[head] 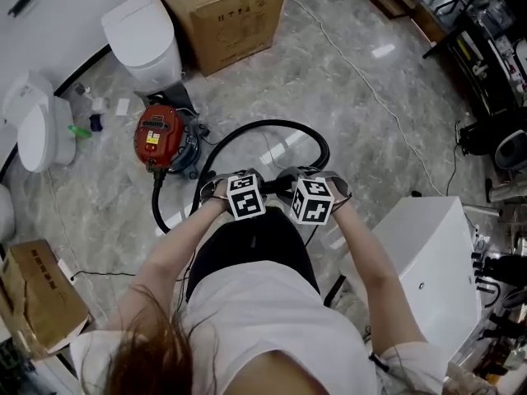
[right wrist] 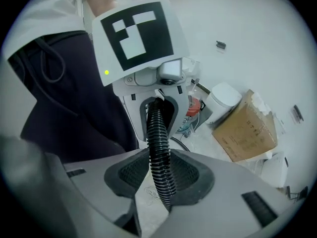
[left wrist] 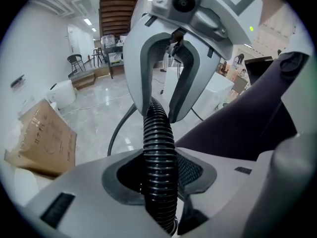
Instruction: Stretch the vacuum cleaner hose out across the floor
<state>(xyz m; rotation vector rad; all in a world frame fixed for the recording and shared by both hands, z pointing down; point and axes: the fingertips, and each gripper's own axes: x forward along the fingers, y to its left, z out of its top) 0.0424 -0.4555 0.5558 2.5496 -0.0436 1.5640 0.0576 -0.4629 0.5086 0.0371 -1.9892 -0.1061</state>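
A red canister vacuum cleaner (head: pixel 160 137) stands on the marble floor. Its black ribbed hose (head: pixel 301 132) curves in a wide loop from the canister up to my hands. My left gripper (head: pixel 262 189) and right gripper (head: pixel 290 189) face each other at waist height, almost touching, with a short piece of hose between them. In the left gripper view the hose (left wrist: pixel 159 152) runs through my left gripper (left wrist: pixel 159 175), shut on it, and on into the other gripper's jaws. In the right gripper view my right gripper (right wrist: pixel 161 175) is likewise shut on the hose (right wrist: pixel 160 148).
Two white toilets (head: pixel 145 39) (head: pixel 36 123) and a cardboard box (head: pixel 227 13) stand beyond the vacuum. Another box (head: pixel 36 301) lies at the lower left. A white cabinet (head: pixel 436 262) stands close on my right. A thin white cable (head: pixel 372 90) crosses the floor; dark equipment (head: pixel 494 64) fills the right.
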